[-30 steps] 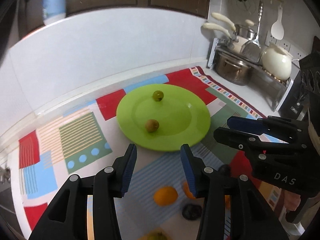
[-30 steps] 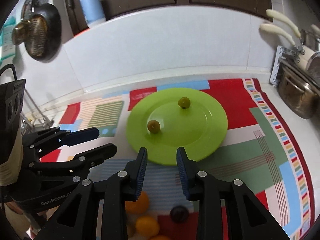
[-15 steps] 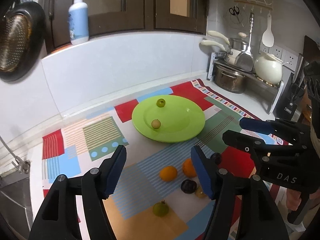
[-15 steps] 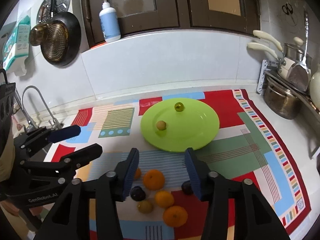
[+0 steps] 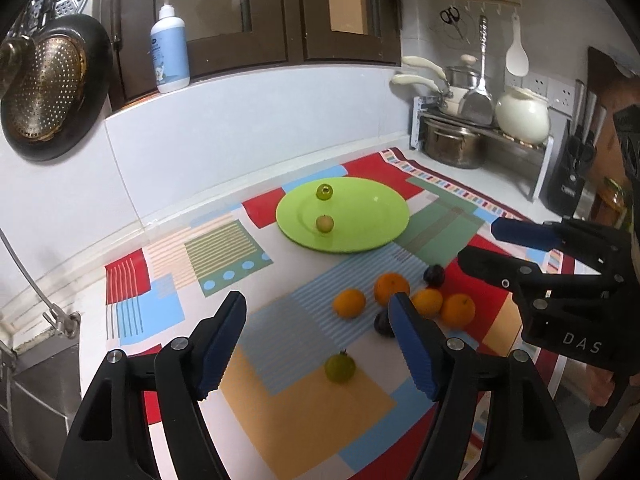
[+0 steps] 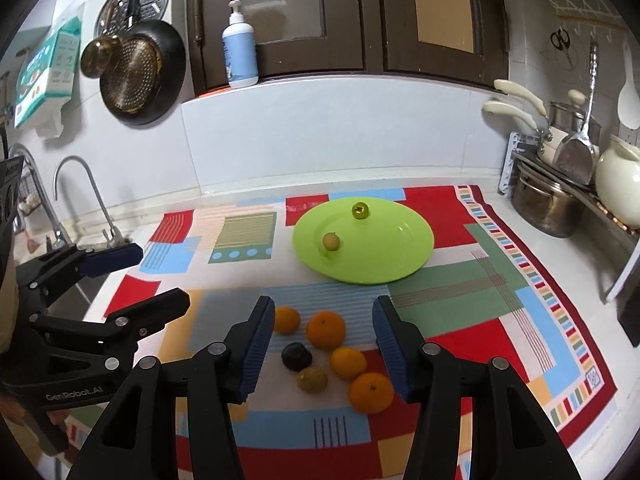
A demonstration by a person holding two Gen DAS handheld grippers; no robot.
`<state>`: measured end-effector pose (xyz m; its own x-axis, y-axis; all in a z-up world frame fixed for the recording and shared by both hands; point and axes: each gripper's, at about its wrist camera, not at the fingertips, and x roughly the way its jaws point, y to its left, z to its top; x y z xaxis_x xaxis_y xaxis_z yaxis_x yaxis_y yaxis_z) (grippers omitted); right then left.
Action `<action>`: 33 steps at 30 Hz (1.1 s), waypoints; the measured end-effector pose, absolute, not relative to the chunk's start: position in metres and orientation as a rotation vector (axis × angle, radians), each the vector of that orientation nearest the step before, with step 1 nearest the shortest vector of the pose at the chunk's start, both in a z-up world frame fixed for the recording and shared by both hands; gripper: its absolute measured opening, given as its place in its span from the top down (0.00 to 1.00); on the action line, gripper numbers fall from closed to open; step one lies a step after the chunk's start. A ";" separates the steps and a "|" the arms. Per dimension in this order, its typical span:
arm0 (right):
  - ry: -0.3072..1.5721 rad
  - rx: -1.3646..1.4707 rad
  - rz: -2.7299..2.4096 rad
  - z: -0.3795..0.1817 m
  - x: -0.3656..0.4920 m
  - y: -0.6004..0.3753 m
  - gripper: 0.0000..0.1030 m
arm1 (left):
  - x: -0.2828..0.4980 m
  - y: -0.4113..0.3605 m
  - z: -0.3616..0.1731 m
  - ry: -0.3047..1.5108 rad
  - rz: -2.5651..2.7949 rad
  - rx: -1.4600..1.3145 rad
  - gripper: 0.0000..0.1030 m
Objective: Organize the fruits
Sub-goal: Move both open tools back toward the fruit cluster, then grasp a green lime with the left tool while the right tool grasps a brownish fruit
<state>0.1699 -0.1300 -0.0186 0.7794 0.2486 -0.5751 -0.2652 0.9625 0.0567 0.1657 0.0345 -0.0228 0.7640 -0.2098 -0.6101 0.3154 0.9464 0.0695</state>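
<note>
A green plate (image 6: 384, 264) sits on the patterned mat (image 6: 500, 300) and holds two small green fruits: one (image 6: 359, 210) at its 12 o'clock rim, the other (image 6: 331, 241) toward 9 o'clock. At the plate's 6 o'clock, off it, lie four oranges (image 6: 325, 329), two dark plums (image 6: 296, 356) and a small green fruit (image 6: 311, 379), clustered close together. The right gripper (image 6: 323, 344) hangs above this cluster, jaws spread and empty. The left gripper (image 5: 316, 340) is likewise wide apart, holding nothing.
</note>
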 end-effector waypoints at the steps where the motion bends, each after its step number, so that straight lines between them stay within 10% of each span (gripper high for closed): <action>1: 0.615 -0.033 0.275 -0.020 0.167 -0.128 0.50 | 0.163 0.035 -0.025 0.640 -0.292 0.183 0.29; 25: 0.781 -0.046 0.272 -0.090 0.165 -0.112 0.50 | 0.171 0.031 -0.097 0.739 -0.377 0.263 0.30; 33: 0.823 -0.045 0.282 -0.108 0.180 -0.111 0.50 | 0.186 0.028 -0.115 0.797 -0.404 0.244 0.47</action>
<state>0.1800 -0.1114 -0.1084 0.6452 0.2305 -0.7284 -0.2653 0.9617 0.0693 0.1863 0.0282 -0.1153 0.6283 -0.2582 -0.7338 0.4389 0.8965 0.0604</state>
